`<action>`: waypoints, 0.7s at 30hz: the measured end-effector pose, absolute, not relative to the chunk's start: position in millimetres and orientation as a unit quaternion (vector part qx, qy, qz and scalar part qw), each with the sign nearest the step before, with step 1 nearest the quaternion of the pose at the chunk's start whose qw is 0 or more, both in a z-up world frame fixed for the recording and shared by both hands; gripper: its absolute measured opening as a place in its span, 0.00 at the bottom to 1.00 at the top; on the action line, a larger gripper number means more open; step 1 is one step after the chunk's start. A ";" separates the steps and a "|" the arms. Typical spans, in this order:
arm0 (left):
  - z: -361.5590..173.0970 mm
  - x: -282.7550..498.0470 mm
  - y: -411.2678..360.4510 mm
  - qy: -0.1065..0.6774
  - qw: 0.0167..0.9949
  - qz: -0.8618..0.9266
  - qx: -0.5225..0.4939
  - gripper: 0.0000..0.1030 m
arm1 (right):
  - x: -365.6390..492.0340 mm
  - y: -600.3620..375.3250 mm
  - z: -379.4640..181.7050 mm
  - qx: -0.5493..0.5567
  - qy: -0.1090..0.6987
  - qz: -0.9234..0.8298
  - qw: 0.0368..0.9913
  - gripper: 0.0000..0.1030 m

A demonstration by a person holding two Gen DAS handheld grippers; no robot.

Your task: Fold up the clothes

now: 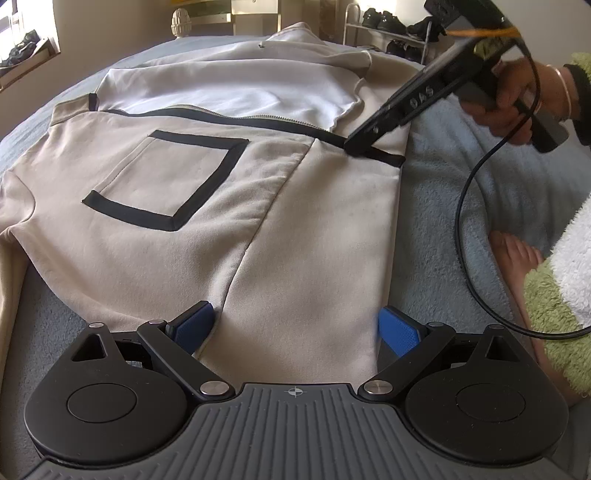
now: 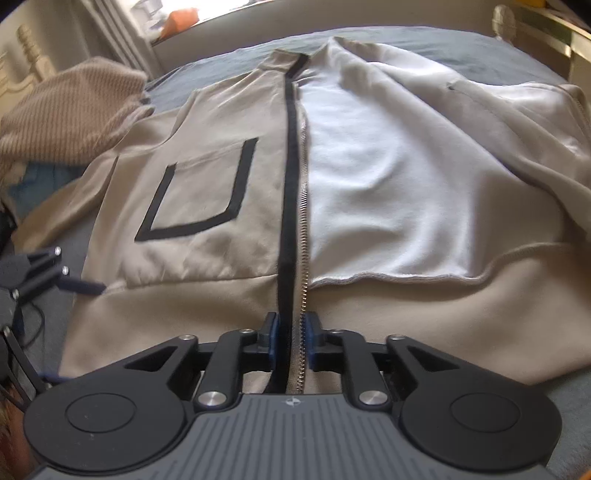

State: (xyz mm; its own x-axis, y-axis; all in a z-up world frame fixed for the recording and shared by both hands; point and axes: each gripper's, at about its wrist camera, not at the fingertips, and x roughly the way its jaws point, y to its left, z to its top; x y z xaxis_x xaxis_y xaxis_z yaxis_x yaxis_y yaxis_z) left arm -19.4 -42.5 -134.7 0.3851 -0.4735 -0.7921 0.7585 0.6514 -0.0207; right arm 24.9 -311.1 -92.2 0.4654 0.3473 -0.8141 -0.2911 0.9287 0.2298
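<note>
A beige zip jacket (image 1: 177, 240) with a black-trimmed chest pocket (image 1: 173, 177) lies flat on the bed, its front partly open on the white lining (image 2: 388, 192). My left gripper (image 1: 295, 328) stands wide open over the jacket's lower hem, with fabric between its blue pads (image 1: 399, 328) but untouched by them. My right gripper (image 2: 291, 336) straddles the zipper edge (image 2: 301, 221) and its black trim; its jaws are only narrowly open and the strip runs loose between them. In the left wrist view the right gripper (image 1: 354, 144) tips down onto that same zipper edge.
A blue-grey blanket (image 1: 461, 192) covers the bed. A brown knitted garment (image 2: 66, 107) lies heaped at the far left. A person's bare foot (image 1: 517, 258), a fluffy green-and-white sleeve (image 1: 561, 288) and a black cable (image 1: 461, 221) are at the right. A shoe rack (image 1: 391, 33) stands behind.
</note>
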 end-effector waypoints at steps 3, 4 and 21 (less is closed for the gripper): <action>-134.2 -18.1 -42.6 0.407 0.814 -0.377 0.172 0.94 | 24.4 -308.4 -76.3 0.020 0.462 0.191 0.866 0.18; -134.1 -17.7 -42.4 0.407 0.814 -0.377 0.171 0.94 | 24.1 -306.8 -70.7 0.017 0.454 0.195 0.869 0.18; -80.5 30.0 54.6 0.376 0.885 -0.270 0.058 0.95 | 35.0 -253.0 -108.4 0.004 0.491 0.285 0.824 0.17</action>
State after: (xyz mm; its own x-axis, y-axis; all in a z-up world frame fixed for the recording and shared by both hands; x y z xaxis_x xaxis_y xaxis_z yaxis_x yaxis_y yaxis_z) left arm 30.0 54.6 -80.5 0.5720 -0.4335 -0.6963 0.5209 0.8478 -0.0999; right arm 35.0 -253.0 -108.4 0.3565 0.4726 -0.8059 -0.4650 0.8379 0.2857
